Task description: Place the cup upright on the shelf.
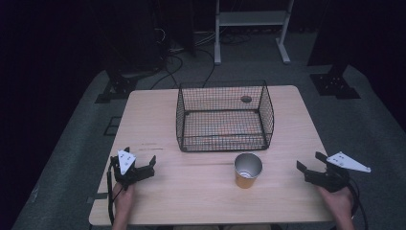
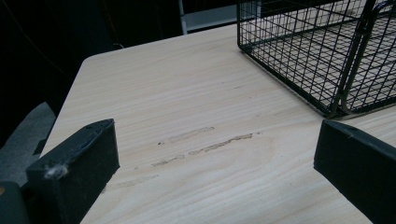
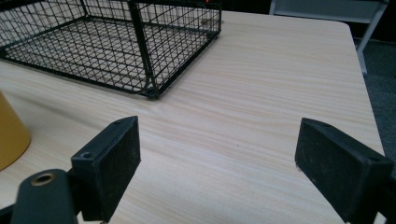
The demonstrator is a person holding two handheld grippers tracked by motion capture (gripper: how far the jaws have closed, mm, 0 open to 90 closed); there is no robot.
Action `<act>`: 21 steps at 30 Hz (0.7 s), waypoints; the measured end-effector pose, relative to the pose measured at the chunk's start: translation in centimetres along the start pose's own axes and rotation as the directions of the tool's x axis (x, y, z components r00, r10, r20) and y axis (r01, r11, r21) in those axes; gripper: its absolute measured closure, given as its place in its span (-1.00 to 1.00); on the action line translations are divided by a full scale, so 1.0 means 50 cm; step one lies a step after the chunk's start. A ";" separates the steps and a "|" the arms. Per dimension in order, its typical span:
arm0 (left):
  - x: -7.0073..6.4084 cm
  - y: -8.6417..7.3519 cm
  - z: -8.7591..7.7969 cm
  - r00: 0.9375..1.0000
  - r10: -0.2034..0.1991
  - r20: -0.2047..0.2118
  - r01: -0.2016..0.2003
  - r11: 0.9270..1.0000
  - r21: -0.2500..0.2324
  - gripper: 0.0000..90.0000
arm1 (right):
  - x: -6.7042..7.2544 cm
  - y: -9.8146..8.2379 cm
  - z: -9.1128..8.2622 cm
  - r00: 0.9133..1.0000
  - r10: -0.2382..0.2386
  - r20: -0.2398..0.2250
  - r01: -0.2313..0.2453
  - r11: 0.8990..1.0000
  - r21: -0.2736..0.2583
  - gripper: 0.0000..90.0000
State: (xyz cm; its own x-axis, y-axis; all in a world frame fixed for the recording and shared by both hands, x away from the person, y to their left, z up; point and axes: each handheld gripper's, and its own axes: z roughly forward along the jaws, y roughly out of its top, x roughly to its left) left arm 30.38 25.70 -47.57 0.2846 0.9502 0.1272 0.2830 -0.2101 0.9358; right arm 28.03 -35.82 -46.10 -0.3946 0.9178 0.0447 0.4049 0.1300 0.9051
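Here, from the high view, we hold the left gripper (image 1: 141, 165) near the table's (image 1: 158, 105) front left corner and the right gripper (image 1: 309, 161) by its right edge, both spread wide and empty. The cup (image 1: 248, 170) stands upright between them, just before the wire basket (image 1: 225, 116). In the left gripper view, we see the basket's corner beyond bare wood. In the right gripper view, the cup's yellow side sits at the left.
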 end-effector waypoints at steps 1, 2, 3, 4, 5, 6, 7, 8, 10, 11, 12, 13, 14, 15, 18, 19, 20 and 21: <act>0.000 0.000 0.000 1.000 0.000 0.000 0.000 1.000 0.000 -1.00 | 0.000 0.000 0.000 1.000 0.000 0.000 0.000 1.000 0.000 -0.70; 0.000 0.000 0.000 1.000 0.001 0.000 -0.001 1.000 0.002 -1.00 | 0.003 -0.002 -0.003 1.000 -0.005 -0.006 0.005 1.000 0.002 -0.70; 0.000 0.000 0.000 1.000 0.001 0.000 -0.001 1.000 0.002 -1.00 | 0.003 -0.002 -0.003 1.000 -0.005 -0.006 0.005 1.000 0.002 -0.70; 0.000 0.000 0.000 1.000 0.001 0.000 0.000 1.000 0.001 -1.00 | 0.005 -0.004 -0.006 1.000 -0.005 -0.011 0.005 1.000 0.001 -0.70; 0.000 0.000 -0.001 1.000 0.001 0.001 -0.001 1.000 0.001 -1.00 | 0.007 -0.006 -0.008 1.000 -0.009 -0.012 0.009 1.000 0.004 -0.70; 0.000 0.000 -0.001 1.000 0.000 0.001 0.000 1.000 0.000 -1.00 | 0.010 -0.009 -0.011 1.000 -0.017 -0.012 0.017 1.000 0.009 -0.70; 0.000 0.000 -0.001 1.000 0.000 0.001 0.000 1.000 0.000 -1.00 | 0.013 -0.011 -0.014 1.000 -0.016 -0.016 0.016 1.000 0.013 -0.70; 0.001 0.000 -0.001 1.000 0.001 0.003 -0.001 1.000 -0.002 -1.00 | 0.019 -0.014 -0.020 1.000 -0.023 -0.022 0.023 1.000 0.011 -0.70; 0.000 0.000 -0.001 1.000 0.002 0.003 -0.002 1.000 -0.002 -1.00 | 0.027 -0.015 -0.028 0.999 -0.030 -0.026 0.030 1.000 0.004 -0.71; 0.000 0.000 -0.001 1.000 0.002 0.003 -0.002 1.000 -0.002 -1.00 | 0.027 -0.015 -0.028 0.999 -0.030 -0.026 0.030 1.000 0.004 -0.71; 0.000 0.000 -0.001 1.000 0.002 0.004 -0.002 1.000 -0.002 -1.00 | 0.038 -0.016 -0.036 0.999 -0.039 -0.034 0.038 0.999 -0.006 -0.70; 0.000 0.000 -0.001 1.000 0.003 0.005 -0.003 1.000 -0.001 -1.00 | 0.038 -0.016 -0.036 0.999 -0.039 -0.034 0.038 0.999 -0.006 -0.70; 0.000 0.000 -0.001 1.000 0.002 0.005 -0.002 1.000 -0.001 -1.00 | 0.043 -0.017 -0.040 0.998 -0.043 -0.038 0.043 0.999 -0.009 -0.71; 0.000 0.000 -0.001 1.000 0.002 0.005 -0.002 1.000 -0.002 -1.00 | 0.048 -0.017 -0.042 0.998 -0.049 -0.044 0.048 0.999 -0.013 -0.71; 0.001 0.000 -0.001 1.000 0.001 0.004 -0.001 1.000 -0.003 -1.00 | 0.065 -0.017 -0.046 0.996 -0.059 -0.067 0.058 0.998 -0.010 -0.71; 0.001 0.000 -0.001 1.000 0.000 0.004 0.000 1.000 -0.003 -1.00 | 0.075 -0.016 -0.048 0.995 -0.061 -0.081 0.060 0.998 -0.010 -0.71; 0.001 0.000 -0.001 1.000 0.001 0.003 -0.001 1.000 -0.003 -1.00 | 0.080 -0.016 -0.049 0.994 -0.063 -0.093 0.062 0.998 -0.015 -0.71; 0.000 0.000 -0.001 1.000 0.000 0.003 0.000 1.000 -0.003 -1.00 | 0.090 -0.016 -0.050 0.992 -0.065 -0.112 0.063 0.998 -0.020 -0.72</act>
State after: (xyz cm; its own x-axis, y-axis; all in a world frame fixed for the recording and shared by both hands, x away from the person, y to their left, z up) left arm 30.35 25.73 -47.54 0.2872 0.9495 0.1267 0.2804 -0.2098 0.9367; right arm 23.89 -32.73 -45.55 -0.5096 0.8598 0.0331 0.3625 0.1796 0.9145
